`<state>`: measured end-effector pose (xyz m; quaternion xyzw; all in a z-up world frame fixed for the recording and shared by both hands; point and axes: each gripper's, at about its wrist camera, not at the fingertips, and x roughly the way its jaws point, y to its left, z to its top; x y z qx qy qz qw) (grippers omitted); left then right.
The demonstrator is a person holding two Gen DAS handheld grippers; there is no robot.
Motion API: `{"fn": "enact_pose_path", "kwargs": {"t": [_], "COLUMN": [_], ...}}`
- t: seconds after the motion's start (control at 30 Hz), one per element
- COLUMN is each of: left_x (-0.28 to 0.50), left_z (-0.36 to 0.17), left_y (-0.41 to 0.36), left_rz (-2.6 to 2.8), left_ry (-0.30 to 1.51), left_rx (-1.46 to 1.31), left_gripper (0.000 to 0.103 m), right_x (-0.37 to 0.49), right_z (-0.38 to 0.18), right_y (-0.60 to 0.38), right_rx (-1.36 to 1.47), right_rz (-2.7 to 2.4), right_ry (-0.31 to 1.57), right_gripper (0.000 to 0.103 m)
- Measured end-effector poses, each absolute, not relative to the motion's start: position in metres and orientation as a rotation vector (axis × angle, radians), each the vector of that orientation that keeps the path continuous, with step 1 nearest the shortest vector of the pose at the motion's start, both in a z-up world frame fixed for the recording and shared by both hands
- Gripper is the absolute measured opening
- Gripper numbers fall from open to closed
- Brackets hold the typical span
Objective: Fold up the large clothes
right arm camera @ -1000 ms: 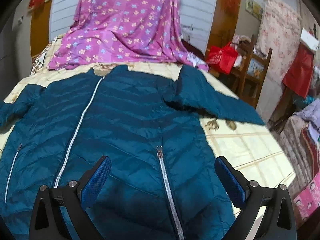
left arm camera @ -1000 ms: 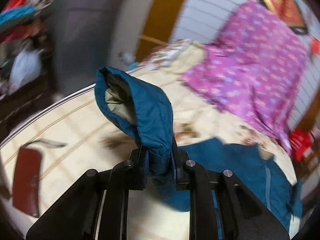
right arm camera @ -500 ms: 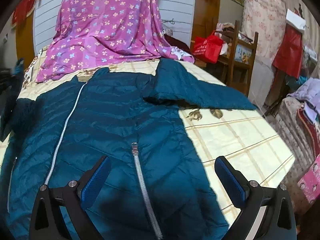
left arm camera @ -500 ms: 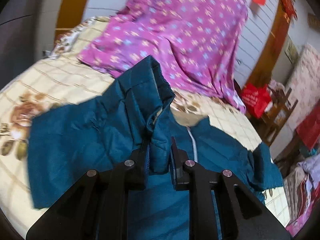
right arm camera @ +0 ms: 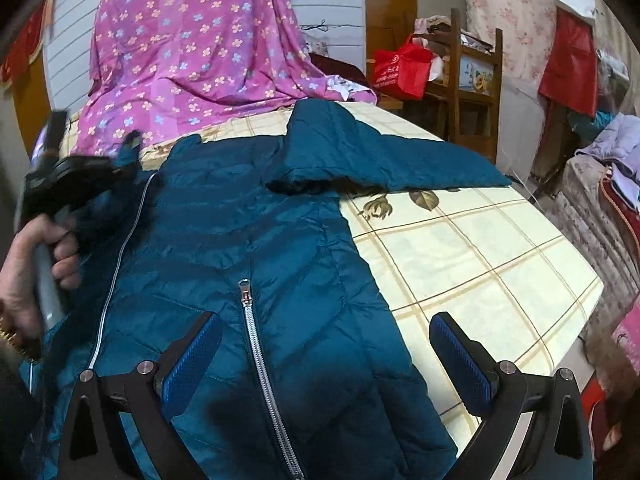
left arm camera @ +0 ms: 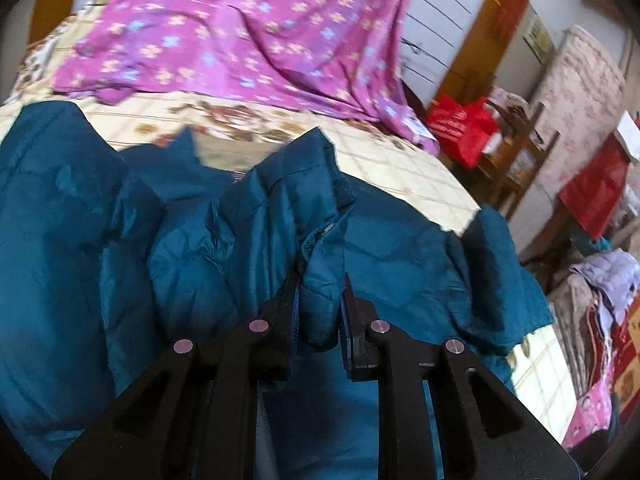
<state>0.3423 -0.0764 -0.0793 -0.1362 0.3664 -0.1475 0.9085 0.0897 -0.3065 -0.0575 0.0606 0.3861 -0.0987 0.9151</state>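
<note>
A teal quilted jacket point(right arm camera: 256, 240) lies front up on the bed point(right arm camera: 480, 264), silver zip closed. Its right sleeve point(right arm camera: 384, 160) stretches out toward the bed's right side. My left gripper point(left arm camera: 318, 300) is shut on the cuff of the jacket's left sleeve point(left arm camera: 296, 216) and holds it over the jacket's body. It also shows in the right wrist view point(right arm camera: 76, 176), held by a hand at the left. My right gripper point(right arm camera: 326, 356) is open and empty, hovering above the jacket's lower front near a pocket zip point(right arm camera: 256, 344).
A purple flowered sheet point(right arm camera: 192, 60) is draped over the far end of the bed. A red bag point(right arm camera: 400, 68) and a wooden chair point(right arm camera: 476, 92) stand right of the bed. Piled cloth sits at the far right point(right arm camera: 616, 152).
My left gripper has swung the sleeve from the bed's left side in over the jacket's body. My right gripper has shifted a little to the right over the jacket and stayed open.
</note>
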Motion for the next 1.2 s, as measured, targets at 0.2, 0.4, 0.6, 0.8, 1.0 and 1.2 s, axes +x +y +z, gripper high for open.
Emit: {"fn": "enact_pose_path", "kwargs": {"t": [0.2,0.4,0.6,0.8,1.0,1.2], "left_x": [0.359,0.352,0.358,0.350,0.330,0.322], "left_z": [-0.087,-0.097,-0.114,-0.111,-0.086,-0.061], "left_y": [-0.128,-0.164,-0.182,-0.183,-0.147,-0.016], "left_rz": [-0.391,-0.531,-0.561,-0.643,-0.599,-0.246], "left_ry": [0.773,0.811,0.917,0.954,0.925,0.799], "left_rx": [-0.308,-0.345,-0.317,-0.358,-0.333,-0.256], "left_gripper": [0.015,0.015,0.020,0.069,0.071,0.071], "right_x": [0.091,0.091,0.093,0.094,0.096,0.094], "right_z": [-0.061,-0.063,-0.063,-0.065,-0.066,-0.063], "right_y": [-0.308,-0.312,-0.311,-0.310,-0.309,-0.303], "right_rx": [0.135,0.158,0.157,0.157,0.136,0.115], "right_rz": [-0.192,-0.188,-0.188,-0.196,-0.221,-0.230], "right_ry": [0.807,0.814,0.816,0.826,0.834,0.815], "right_gripper": [0.102,0.102,0.102,0.102,0.102,0.102]}}
